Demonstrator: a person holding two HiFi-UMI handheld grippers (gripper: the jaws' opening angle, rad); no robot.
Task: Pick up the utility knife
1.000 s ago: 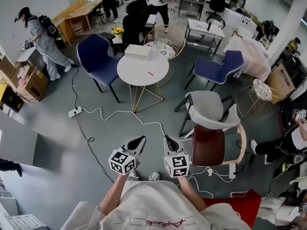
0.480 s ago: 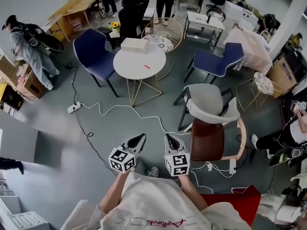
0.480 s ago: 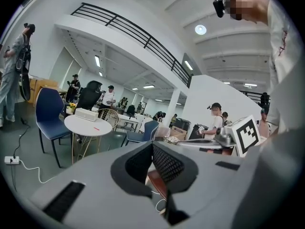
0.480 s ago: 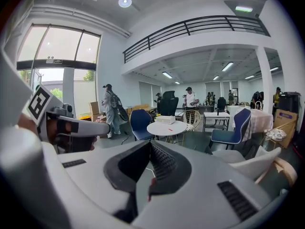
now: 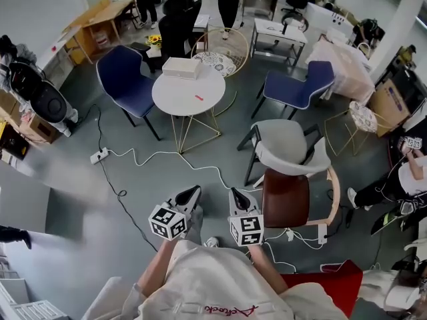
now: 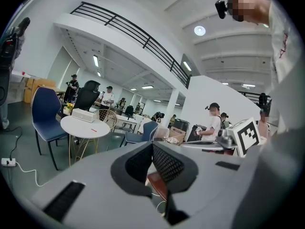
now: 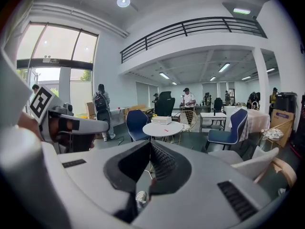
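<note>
The utility knife point(image 5: 199, 97) is a small red item lying on the round white table point(image 5: 177, 95) some way ahead of me across the floor. It also shows red on the table point(image 6: 83, 127) in the left gripper view and as a red speck point(image 7: 166, 130) in the right gripper view. My left gripper point(image 5: 195, 192) and right gripper point(image 5: 233, 193) are held side by side in front of my body, pointing towards the table and far from it. Both are shut with nothing between the jaws point(image 6: 152, 147) point(image 7: 150, 147).
A white box point(image 5: 181, 67) sits at the table's far edge. Blue chairs point(image 5: 123, 79) point(image 5: 297, 89) flank the table. A grey chair point(image 5: 287, 149) and a brown chair point(image 5: 287, 199) stand to my right. A white cable with a power strip point(image 5: 99, 156) runs over the floor.
The table and chairs have slid left and a little nearer in the head view. The person at the left has moved almost out of view. Both grippers stay shut and side by side.
</note>
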